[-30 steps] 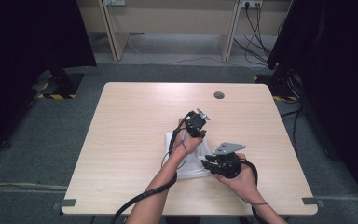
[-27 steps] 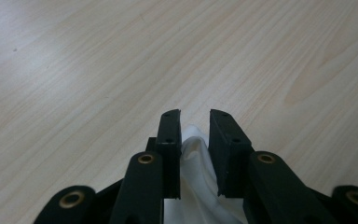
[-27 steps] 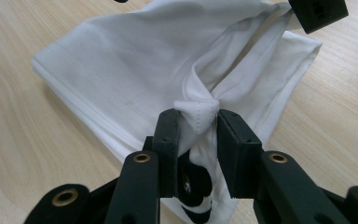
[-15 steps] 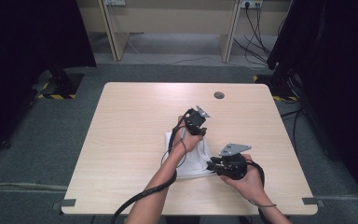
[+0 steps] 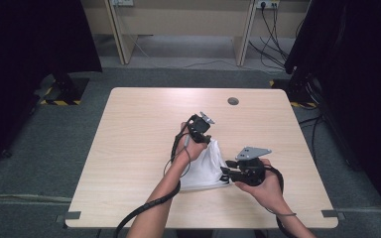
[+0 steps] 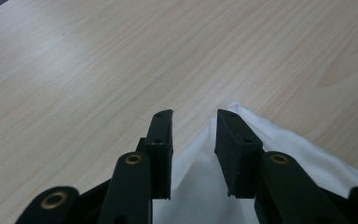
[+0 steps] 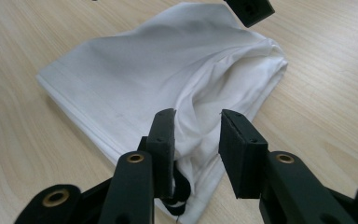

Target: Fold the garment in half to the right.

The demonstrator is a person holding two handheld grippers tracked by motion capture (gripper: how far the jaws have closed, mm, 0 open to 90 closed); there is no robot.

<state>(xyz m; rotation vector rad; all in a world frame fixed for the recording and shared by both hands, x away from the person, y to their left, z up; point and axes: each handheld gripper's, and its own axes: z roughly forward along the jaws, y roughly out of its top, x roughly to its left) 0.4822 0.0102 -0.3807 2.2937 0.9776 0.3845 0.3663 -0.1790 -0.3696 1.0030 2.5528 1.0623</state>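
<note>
high view: a folded white cloth bag (image 5: 206, 169) lies on the near middle of the pale wooden table (image 5: 129, 134). left gripper (image 5: 204, 141) at its far corner and right gripper (image 5: 224, 174) at its near right edge have just been opening, jaws parted, gripping nothing.

Both forearms are bare — no sleeves. The left tool (image 5: 209, 140) and right tool (image 5: 224, 174) are black, each topped by a grey three-cornered plate and trailing a thick black cable. Up close, the jaws are flat black blocks with small screw holes, hinged on black links with brass-coloured rivets — matte throughout.
</note>
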